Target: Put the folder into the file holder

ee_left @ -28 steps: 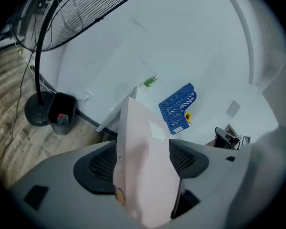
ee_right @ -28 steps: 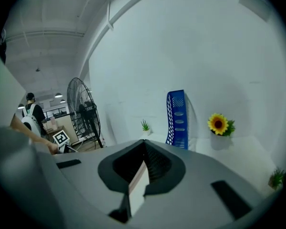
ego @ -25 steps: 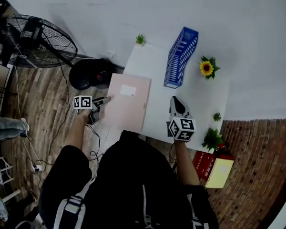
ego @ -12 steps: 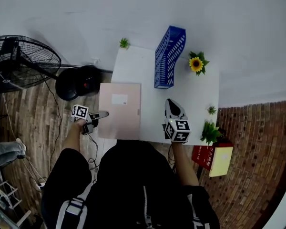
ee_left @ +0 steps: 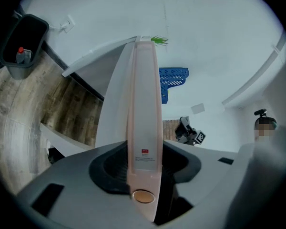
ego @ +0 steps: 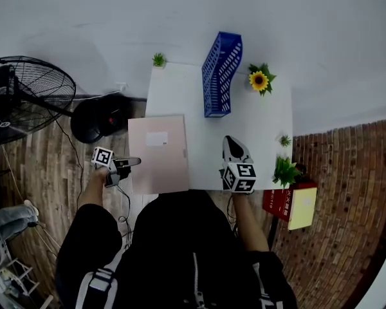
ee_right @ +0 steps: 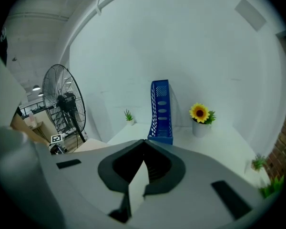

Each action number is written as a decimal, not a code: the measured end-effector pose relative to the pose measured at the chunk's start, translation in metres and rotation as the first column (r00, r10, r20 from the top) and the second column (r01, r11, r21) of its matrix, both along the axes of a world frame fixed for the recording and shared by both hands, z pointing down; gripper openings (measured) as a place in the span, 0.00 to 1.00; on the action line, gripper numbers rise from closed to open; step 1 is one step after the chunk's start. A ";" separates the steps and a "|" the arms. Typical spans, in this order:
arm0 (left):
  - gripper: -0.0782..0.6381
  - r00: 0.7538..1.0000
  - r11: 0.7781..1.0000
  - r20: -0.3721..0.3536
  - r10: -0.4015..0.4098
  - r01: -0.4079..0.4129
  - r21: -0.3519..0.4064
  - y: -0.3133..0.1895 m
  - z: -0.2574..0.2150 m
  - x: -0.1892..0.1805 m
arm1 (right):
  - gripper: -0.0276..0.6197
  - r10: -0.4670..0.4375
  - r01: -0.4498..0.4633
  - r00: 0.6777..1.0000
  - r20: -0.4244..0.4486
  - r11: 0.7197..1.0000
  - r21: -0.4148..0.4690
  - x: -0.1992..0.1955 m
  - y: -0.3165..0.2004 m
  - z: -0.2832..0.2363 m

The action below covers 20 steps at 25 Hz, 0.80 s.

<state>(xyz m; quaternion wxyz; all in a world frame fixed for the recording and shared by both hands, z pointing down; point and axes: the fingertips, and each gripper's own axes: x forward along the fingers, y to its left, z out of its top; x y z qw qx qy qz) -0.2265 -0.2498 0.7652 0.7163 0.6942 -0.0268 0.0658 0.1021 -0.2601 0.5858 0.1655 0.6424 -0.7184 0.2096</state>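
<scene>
**Left gripper clamps the folder's edge**

The pale pink cardboard folder (ego: 159, 153) lies flat at the left of the white table (ego: 257, 127), overhanging the table's left side. The left gripper (ego: 134, 162) reaches in from the left of the frame. A second ago its jaws stood wide beside the middle of that edge. They have just been closing and now grip the folder's left edge nearer its lower corner, with the folder's spine filling the gap between them.

The right gripper (ego: 229, 141) remains over the table's near edge, right of the folder and apart from it, jaws together and empty. The blue mesh file holder (ego: 219, 73) stands upright toward the top of the frame, well apart from the folder.
</scene>
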 end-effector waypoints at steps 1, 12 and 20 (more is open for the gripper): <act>0.40 1.000 1.000 -0.008 0.029 -0.029 -0.010 0.007 -0.003 -0.002 | 0.05 0.003 -0.003 1.000 0.001 1.000 0.000 0.000 0.002 0.001; 0.36 0.997 0.985 -0.040 -0.059 0.065 0.163 0.000 -0.049 0.003 | 0.05 -0.007 0.007 1.000 0.028 1.000 0.009 -0.003 0.015 0.004; 0.36 0.981 0.907 -0.007 -0.196 0.184 0.378 -0.010 -0.086 0.032 | 0.05 -0.071 0.069 0.997 0.037 0.996 0.048 0.009 0.002 -0.007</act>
